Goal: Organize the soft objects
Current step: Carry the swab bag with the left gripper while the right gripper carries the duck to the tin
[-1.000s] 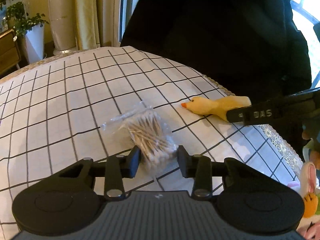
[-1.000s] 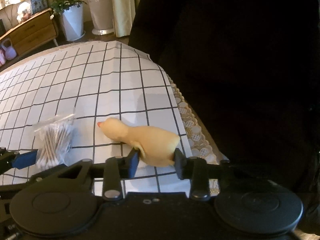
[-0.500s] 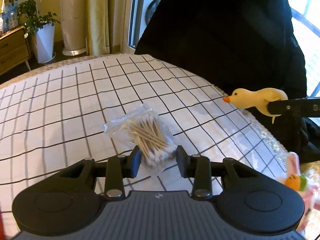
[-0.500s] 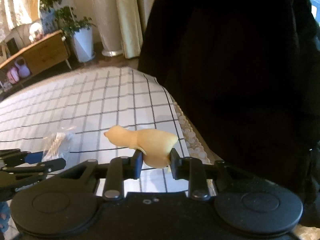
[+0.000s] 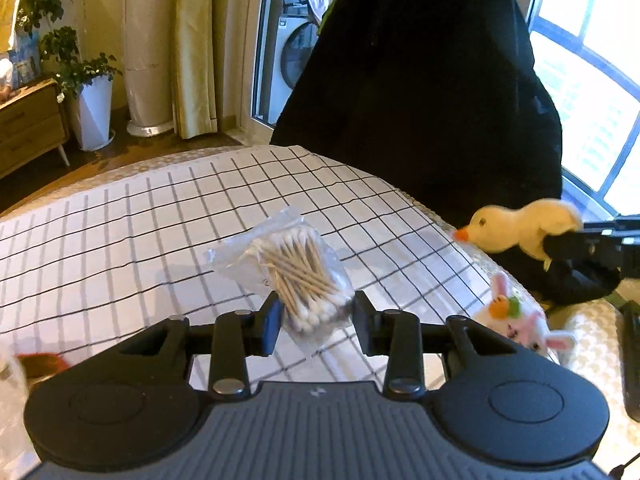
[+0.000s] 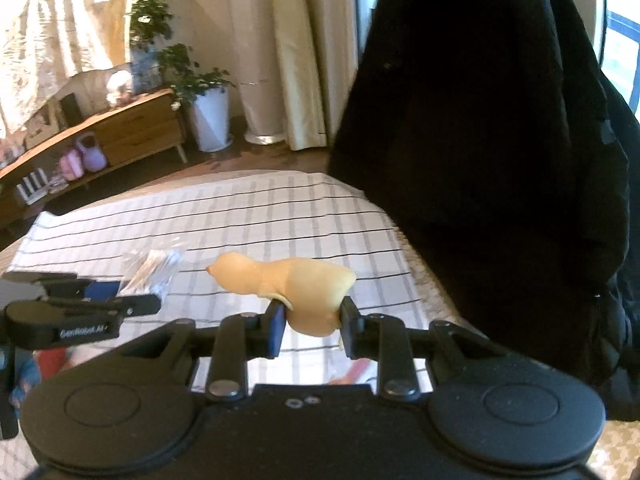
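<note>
A clear bag of cotton swabs (image 5: pixel 296 264) hangs above the checked tablecloth (image 5: pixel 120 240), and my left gripper (image 5: pixel 316 320) is shut on its lower end. A yellow plush duck (image 6: pixel 296 280) with an orange beak is held in the air by my right gripper (image 6: pixel 313 322), whose pads squeeze its body. The left wrist view shows the same duck (image 5: pixel 516 228) at the right, past the table's edge. The right wrist view shows the left gripper (image 6: pixel 132 300) with the bag at the left.
A white bunny plush (image 5: pixel 516 320) lies near the table's right edge. A red item (image 5: pixel 40 362) shows at the lower left. A large black coat (image 5: pixel 420 100) stands behind the table. A wooden sideboard (image 6: pixel 132 128) and potted plant (image 6: pixel 208 120) are farther back.
Both grippers have risen off the table, the left lifting the swab bag and the right lifting the duck. The tablecloth now lies further below both.
</note>
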